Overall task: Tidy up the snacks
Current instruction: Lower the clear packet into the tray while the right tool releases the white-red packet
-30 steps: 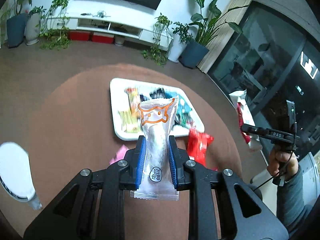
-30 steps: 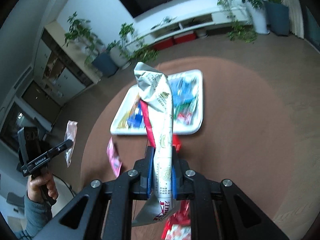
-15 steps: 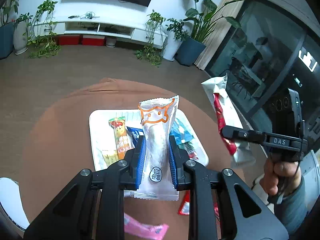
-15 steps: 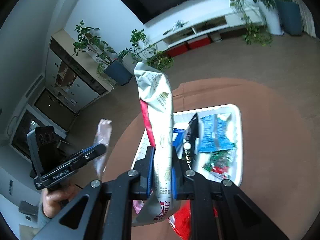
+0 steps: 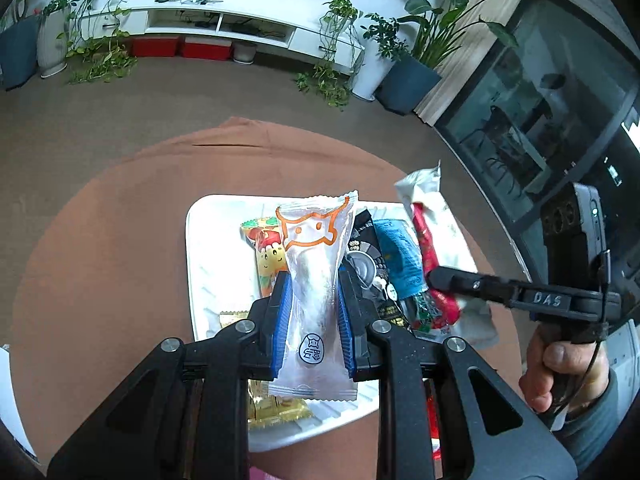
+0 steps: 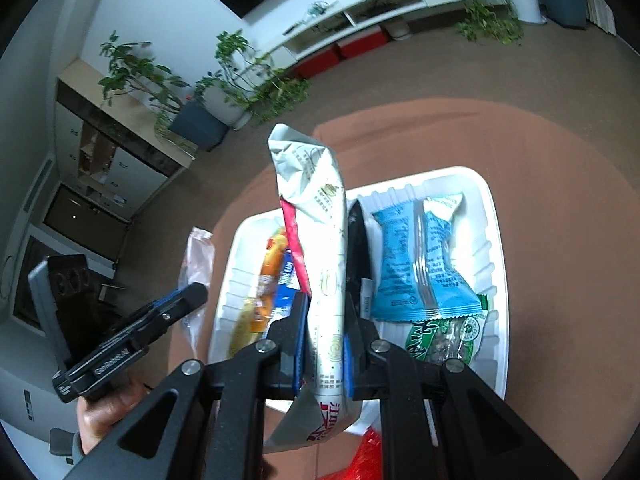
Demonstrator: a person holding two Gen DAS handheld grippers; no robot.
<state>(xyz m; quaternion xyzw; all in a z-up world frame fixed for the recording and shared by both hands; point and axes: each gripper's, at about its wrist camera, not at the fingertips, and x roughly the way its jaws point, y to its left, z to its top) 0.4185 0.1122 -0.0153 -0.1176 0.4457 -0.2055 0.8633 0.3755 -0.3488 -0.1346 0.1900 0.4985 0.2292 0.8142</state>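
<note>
Grippers both grip: your left gripper (image 5: 312,308) clamps a clear orange-printed packet (image 5: 316,280), your right gripper (image 6: 324,340) a white-and-red wrapper (image 6: 320,240), above the white plastic tray (image 6: 492,240).

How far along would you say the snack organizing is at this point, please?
Partly done. Several snacks already lie in the white tray, among them a blue packet and a green one. In hand: the left gripper is shut on a clear packet with an orange cat face, the right gripper on a white-and-red packet, both above the tray. Left: releasing these, plus a red packet outside the tray.
</note>
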